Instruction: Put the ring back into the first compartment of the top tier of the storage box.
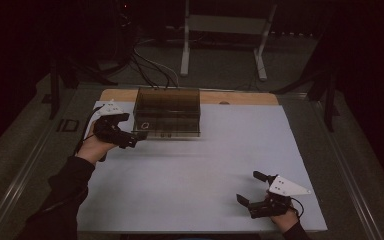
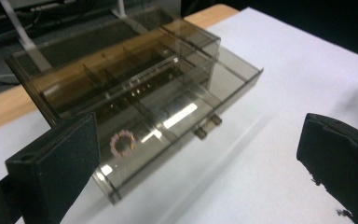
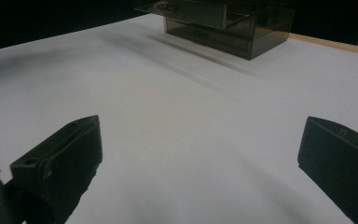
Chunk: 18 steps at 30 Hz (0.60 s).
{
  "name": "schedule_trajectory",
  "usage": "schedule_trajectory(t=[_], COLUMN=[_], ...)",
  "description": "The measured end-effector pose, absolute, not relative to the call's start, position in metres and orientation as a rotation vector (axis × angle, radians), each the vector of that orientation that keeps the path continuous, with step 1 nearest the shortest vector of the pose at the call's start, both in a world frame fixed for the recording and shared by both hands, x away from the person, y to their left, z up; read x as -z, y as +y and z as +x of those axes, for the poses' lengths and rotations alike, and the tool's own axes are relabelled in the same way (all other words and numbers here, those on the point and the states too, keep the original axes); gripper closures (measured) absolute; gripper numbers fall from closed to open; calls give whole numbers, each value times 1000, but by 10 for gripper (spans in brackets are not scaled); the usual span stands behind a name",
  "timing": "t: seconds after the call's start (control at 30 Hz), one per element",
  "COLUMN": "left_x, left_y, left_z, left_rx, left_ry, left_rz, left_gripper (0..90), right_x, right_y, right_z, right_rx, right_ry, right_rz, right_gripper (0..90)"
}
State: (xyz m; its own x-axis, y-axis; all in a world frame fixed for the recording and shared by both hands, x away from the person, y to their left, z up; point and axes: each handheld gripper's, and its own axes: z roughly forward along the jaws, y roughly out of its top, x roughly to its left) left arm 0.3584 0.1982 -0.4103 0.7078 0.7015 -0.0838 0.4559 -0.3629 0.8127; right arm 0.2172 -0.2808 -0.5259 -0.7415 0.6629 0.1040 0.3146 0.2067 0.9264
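Smoked-plastic organiser box point(image 1: 167, 112) is seen at far-centre of the white table point(image 1: 195, 170), w/ a small pink bead ring point(image 2: 122, 143) inside its near-left compartment. L gripper point(image 1: 130, 131) is held just beside the box's left-front corner, jaws spread, nothing pinched. R gripper point(image 1: 247, 187) is held at the near-right edge, well apart from the box, jaws likewise spread & empty.

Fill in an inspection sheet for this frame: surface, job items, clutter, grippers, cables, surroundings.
Surface: white table sheet, wooden edge at the far side.
Job's things: smoky clear organizer box, far left of centre; small beaded ring in a near compartment.
Clutter: nothing seen.
Grippers: left gripper open, at the box's left front corner; right gripper open, near right, holding nothing.
Cables: black cables on the floor behind.
Surroundings: dark room, grey stand legs.
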Motion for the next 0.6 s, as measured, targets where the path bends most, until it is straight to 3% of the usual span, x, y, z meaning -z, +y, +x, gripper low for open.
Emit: schedule_trajectory(t=[0.6], left_x=[436], left_y=[198], left_z=[326], left_rx=[-292], left_ry=[837], left_rz=[2033], left_gripper=[10], right_x=[526], right_y=[-280], right_z=[217], right_rx=[-1545], right_ry=[2174], right_rz=[915], right_gripper=[0])
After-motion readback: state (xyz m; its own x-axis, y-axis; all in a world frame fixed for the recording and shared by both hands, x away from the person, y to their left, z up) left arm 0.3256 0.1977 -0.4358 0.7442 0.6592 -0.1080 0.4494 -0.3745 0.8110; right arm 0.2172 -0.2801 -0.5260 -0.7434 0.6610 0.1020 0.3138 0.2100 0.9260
